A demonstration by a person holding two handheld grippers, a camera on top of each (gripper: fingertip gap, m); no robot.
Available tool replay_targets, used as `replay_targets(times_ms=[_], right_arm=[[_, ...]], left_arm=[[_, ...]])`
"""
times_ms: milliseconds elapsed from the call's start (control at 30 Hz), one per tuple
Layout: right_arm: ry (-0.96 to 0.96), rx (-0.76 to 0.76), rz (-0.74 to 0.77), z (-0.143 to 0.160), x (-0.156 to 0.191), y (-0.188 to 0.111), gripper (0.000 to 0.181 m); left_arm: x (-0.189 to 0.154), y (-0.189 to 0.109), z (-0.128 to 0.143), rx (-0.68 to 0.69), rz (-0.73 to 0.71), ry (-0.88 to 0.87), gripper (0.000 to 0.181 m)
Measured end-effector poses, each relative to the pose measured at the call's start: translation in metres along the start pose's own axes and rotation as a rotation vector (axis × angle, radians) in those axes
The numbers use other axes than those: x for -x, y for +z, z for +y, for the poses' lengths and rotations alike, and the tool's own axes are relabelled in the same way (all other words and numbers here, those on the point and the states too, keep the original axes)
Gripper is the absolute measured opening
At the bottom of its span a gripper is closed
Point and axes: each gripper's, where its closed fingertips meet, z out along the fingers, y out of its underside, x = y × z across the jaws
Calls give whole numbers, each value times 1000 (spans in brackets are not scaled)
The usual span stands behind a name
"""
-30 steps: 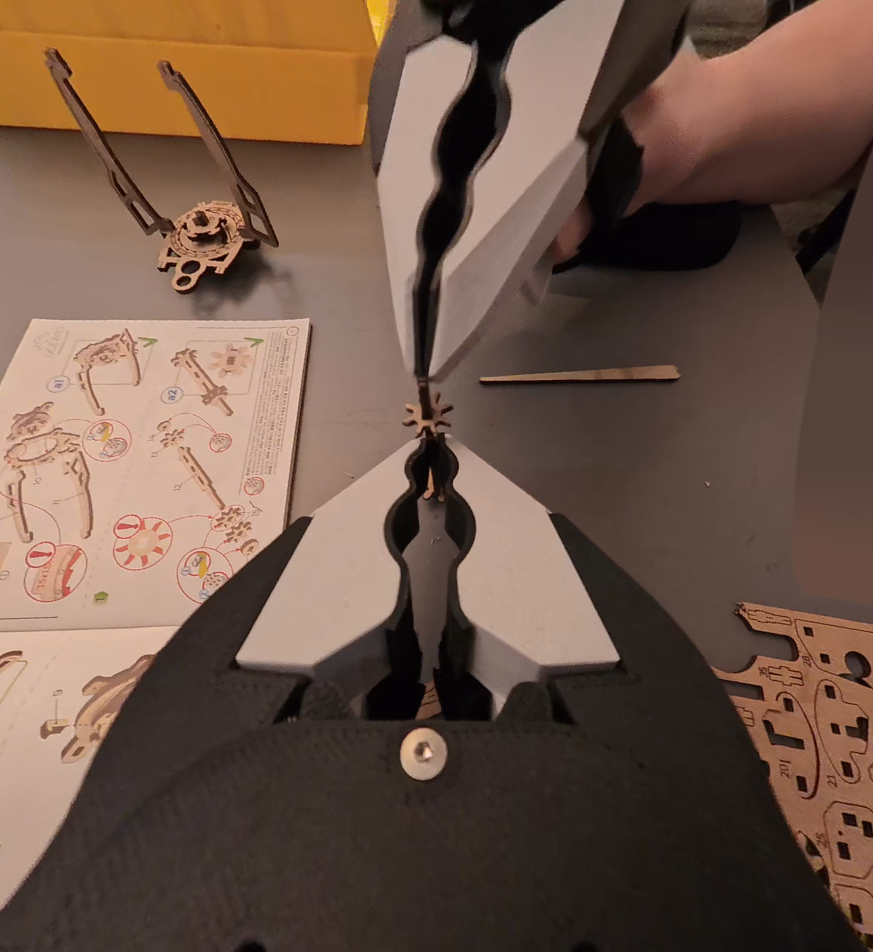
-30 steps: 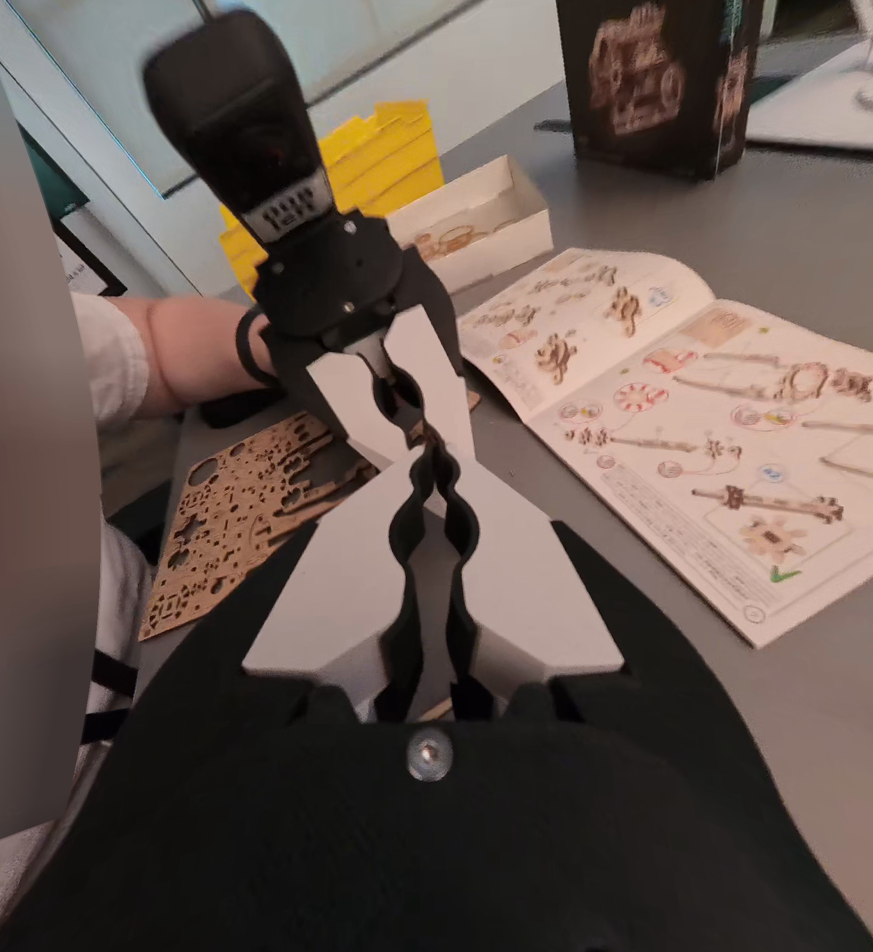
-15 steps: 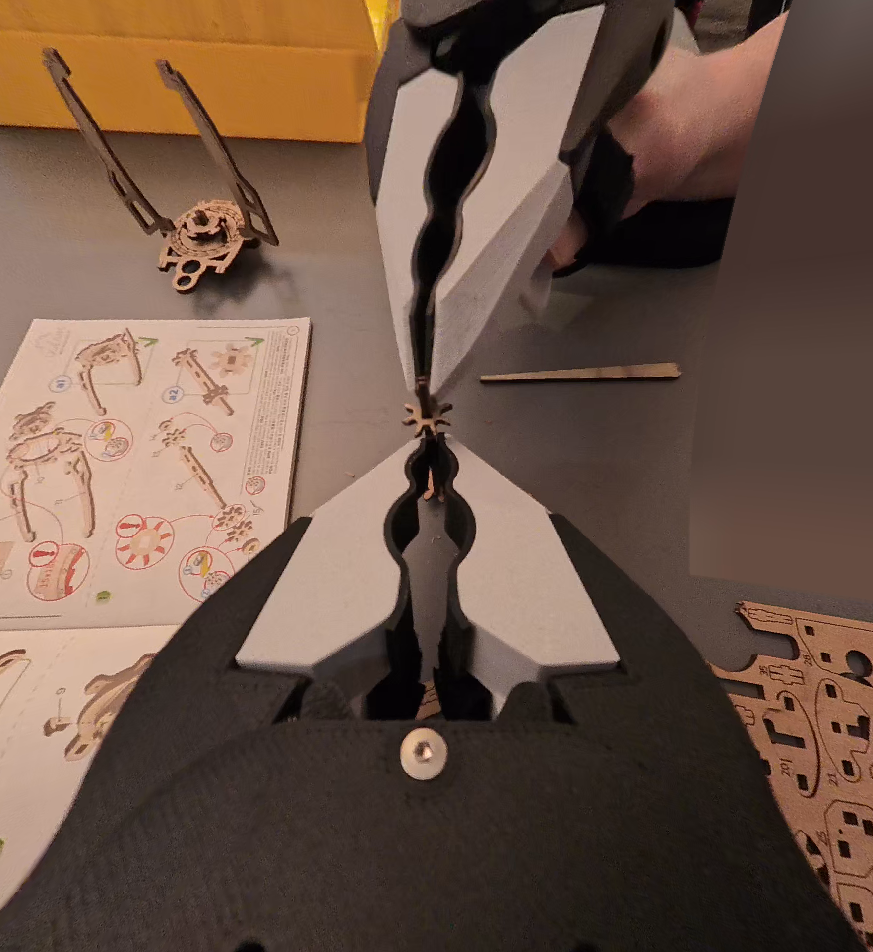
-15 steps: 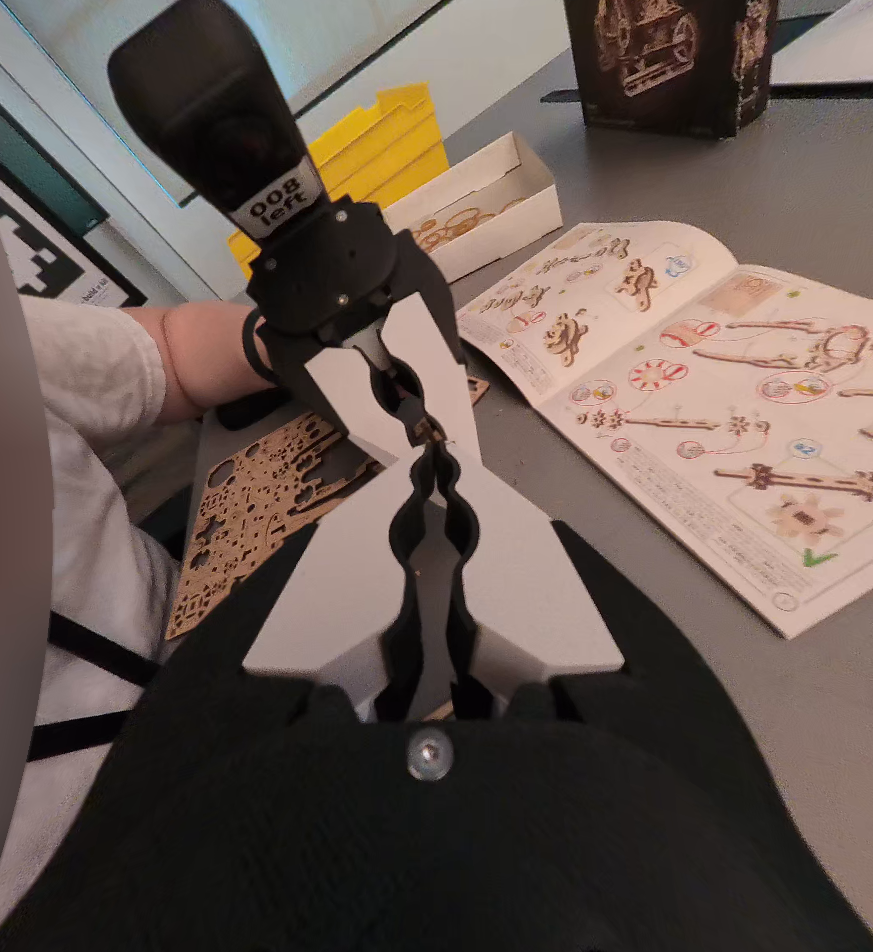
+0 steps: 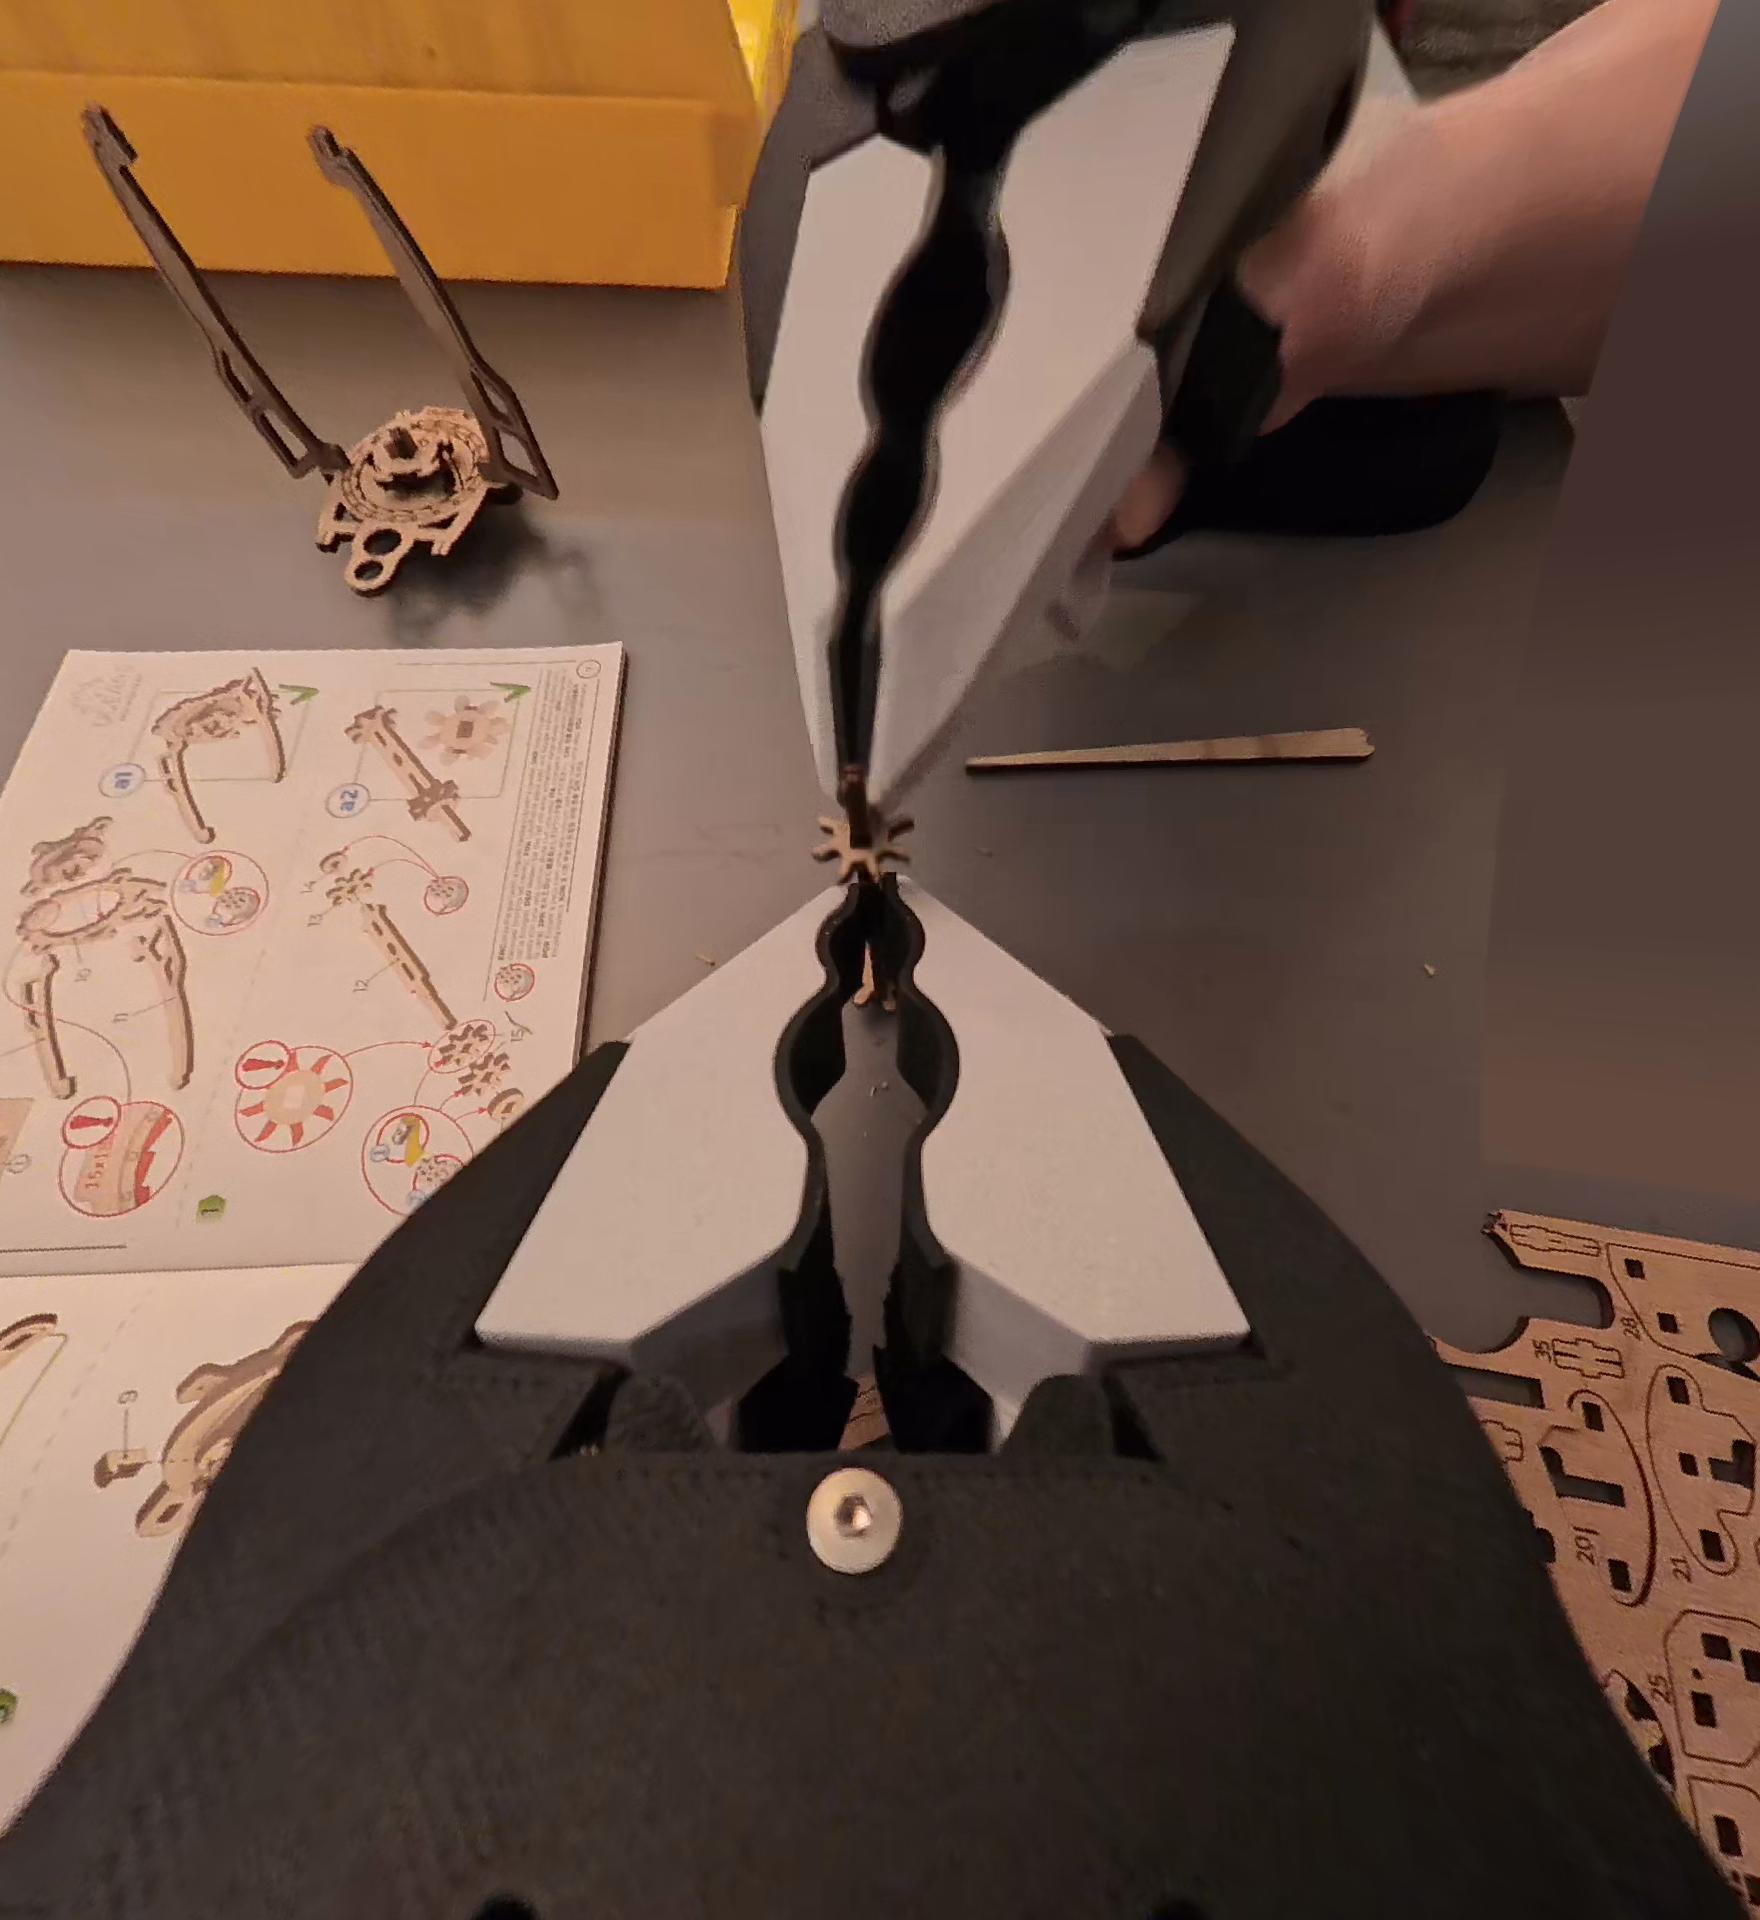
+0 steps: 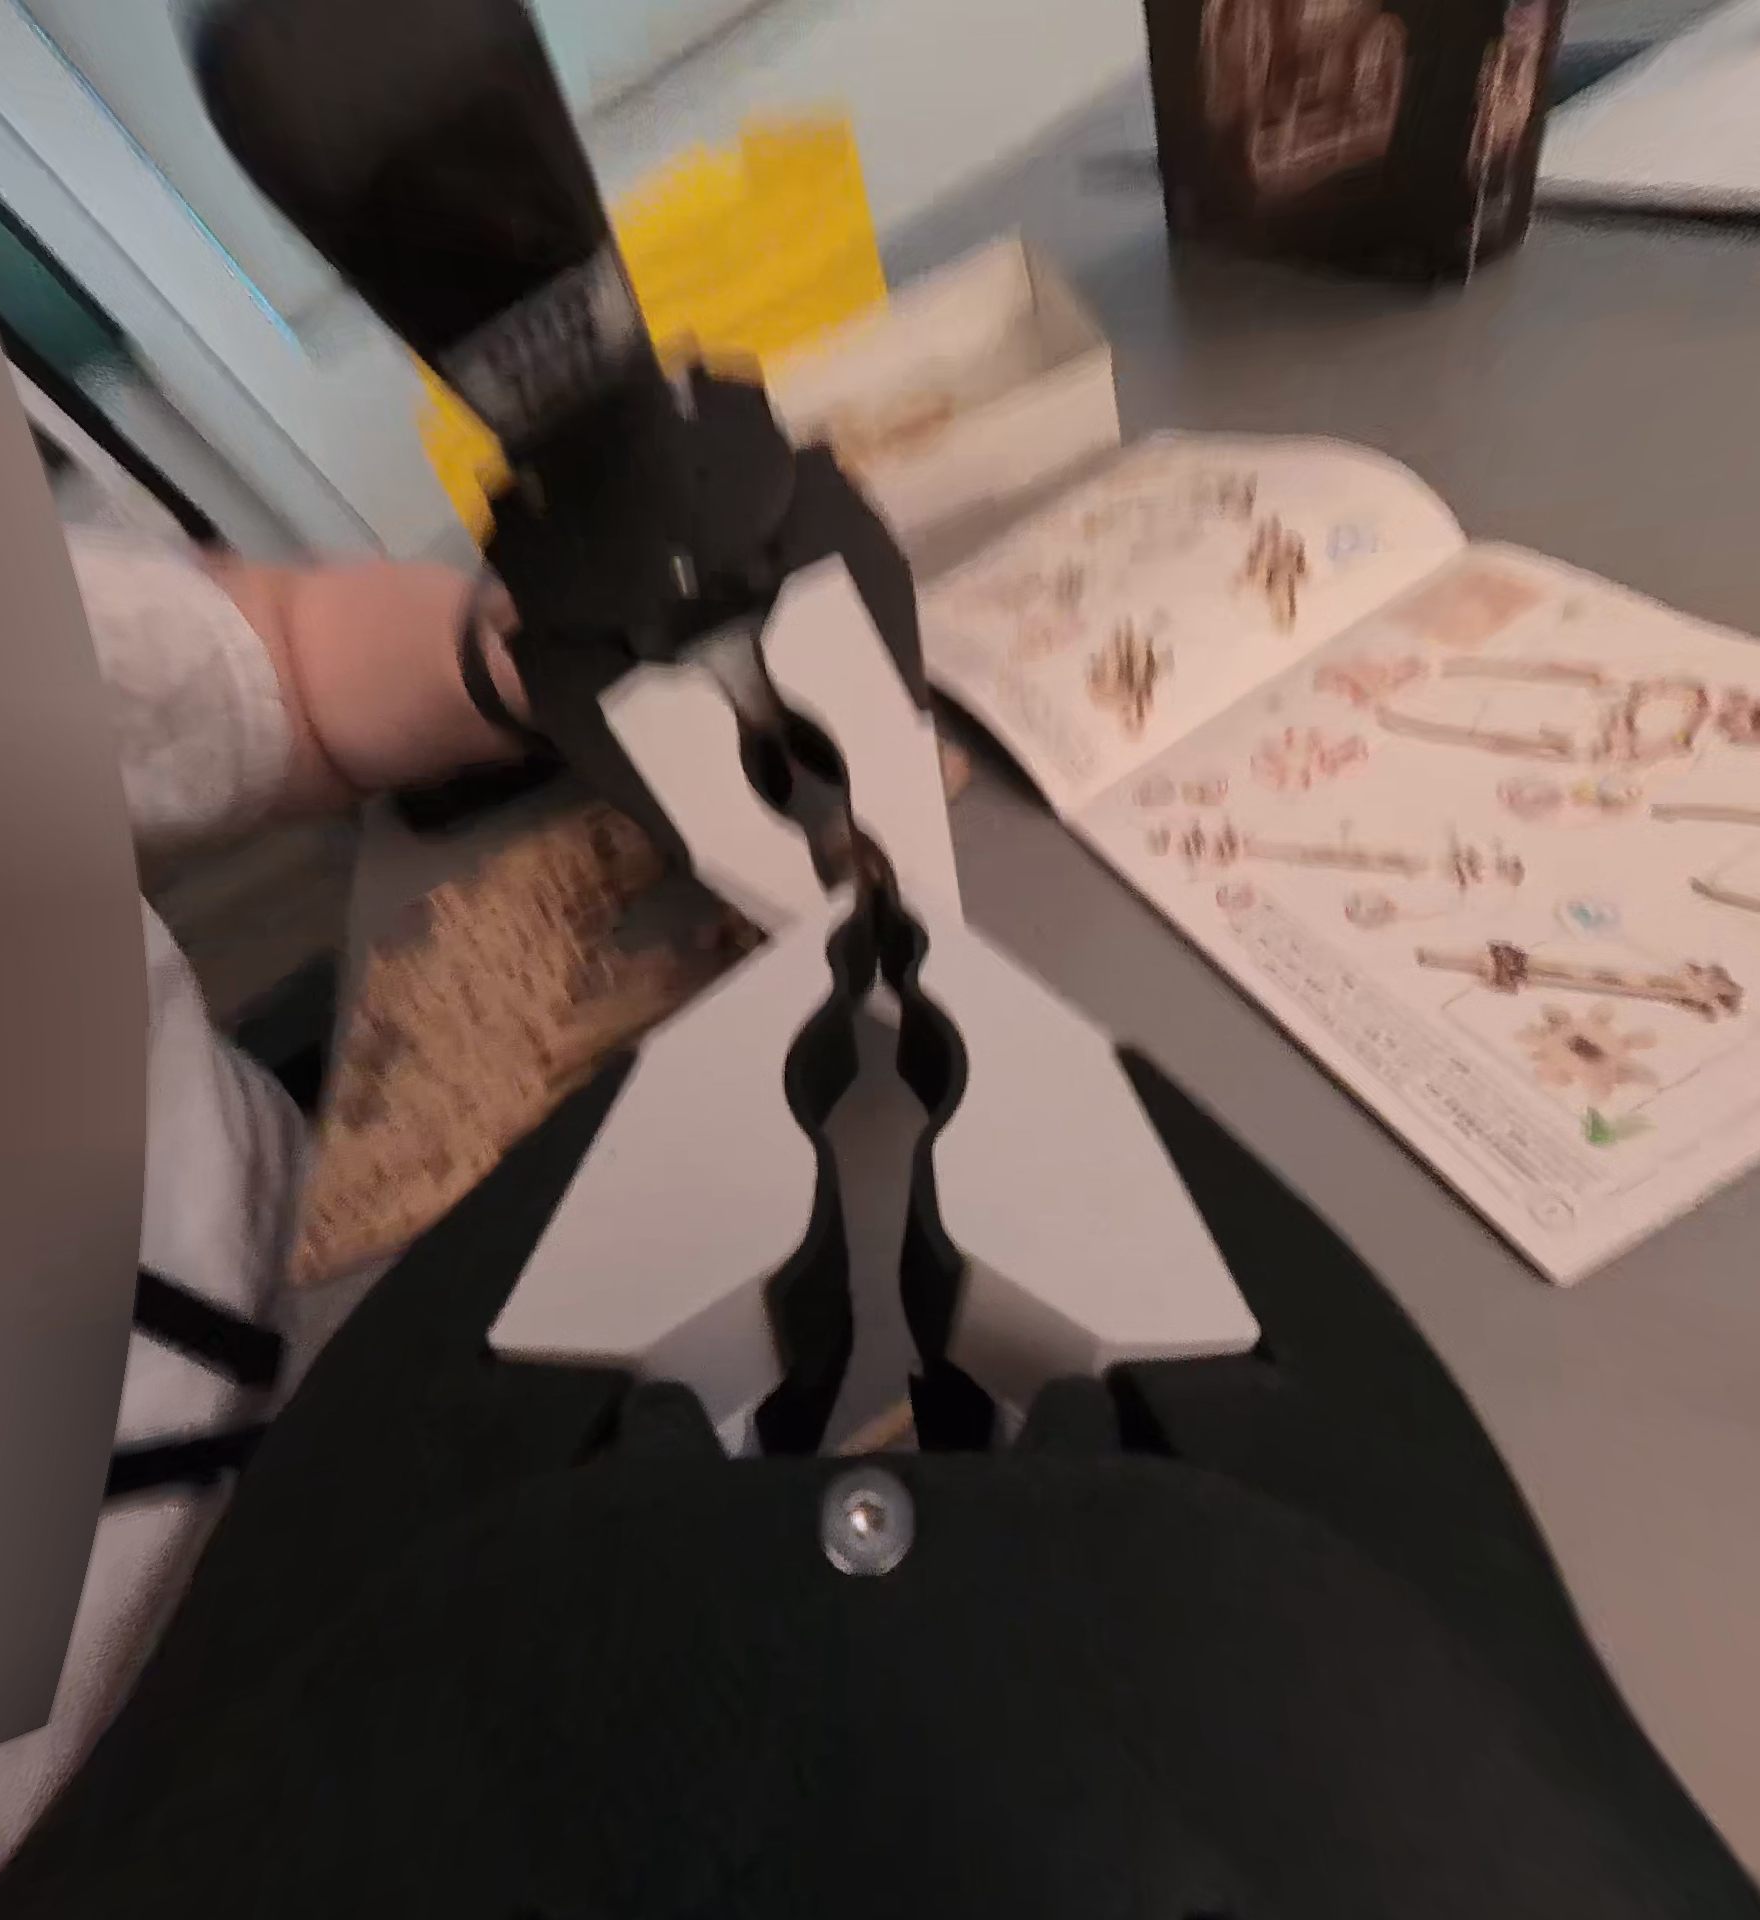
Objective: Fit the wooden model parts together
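Note:
A small wooden gear (image 5: 862, 840) hangs above the grey table between the two grippers' tips. My left gripper (image 5: 860, 902) is shut on a thin wooden stick (image 5: 872, 982) that runs forward into the gear. My right gripper (image 5: 854, 771) comes down from above, shut, its tips pinching the top of the gear. In the blurred right wrist view, my right gripper (image 6: 871, 920) meets the left gripper (image 6: 845, 842) tip to tip, and the gear is too blurred to make out. A hand (image 5: 1427, 239) holds the right gripper.
An open instruction booklet (image 5: 263, 914) lies at the left. A partly built wooden assembly with two dark arms (image 5: 398, 478) stands before a yellow box (image 5: 336, 135). A loose wooden sliver (image 5: 1167, 750) and a laser-cut sheet (image 5: 1686, 1455) lie right. A dark box (image 6: 1354, 125) stands behind. Only a small space, under 4 cm, lies between the two pairs of fingers.
Both grippers stay shut with the gear between their tips. The right gripper has shifted and tilted slightly, and its view is now motion-blurred. The left gripper has hardly moved.

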Motion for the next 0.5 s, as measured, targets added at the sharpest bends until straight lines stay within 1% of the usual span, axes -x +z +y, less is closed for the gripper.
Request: replay_targets(times_ms=[33, 133, 167, 200, 233, 300, 333, 367, 400, 433, 500], right_arm=[[71, -9, -30, -2, 0, -1, 0], [11, -42, -8, -13, 5, -6, 0], [3, 1, 12, -3, 1, -1, 0], [59, -19, -17, -3, 0, 0, 0], [93, -3, -37, -3, 0, -1, 0], [18, -31, -4, -12, 4, -7, 0], [-5, -30, 16, -12, 3, -6, 0], [11, 29, 13, 2, -1, -2, 1], [94, -9, -29, -3, -1, -2, 0], [102, -1, -32, -4, -1, -3, 0], [26, -40, -10, -14, 5, -8, 0]], left_arm=[[0, 0, 0, -2, 1, -4, 0], [0, 0, 0, 0, -4, 3, 0], [0, 0, 0, 1, -5, 0, 0], [0, 0, 0, 1, 0, -3, 0], [0, 0, 0, -2, -1, -7, 0], [0, 0, 0, 1, -3, 3, 0], [0, 0, 0, 1, -2, 3, 0], [0, 0, 0, 1, 2, 2, 0], [0, 0, 0, 1, 2, -3, 0], [0, 0, 0, 0, -1, -3, 0], [0, 0, 0, 2, -2, 3, 0]])
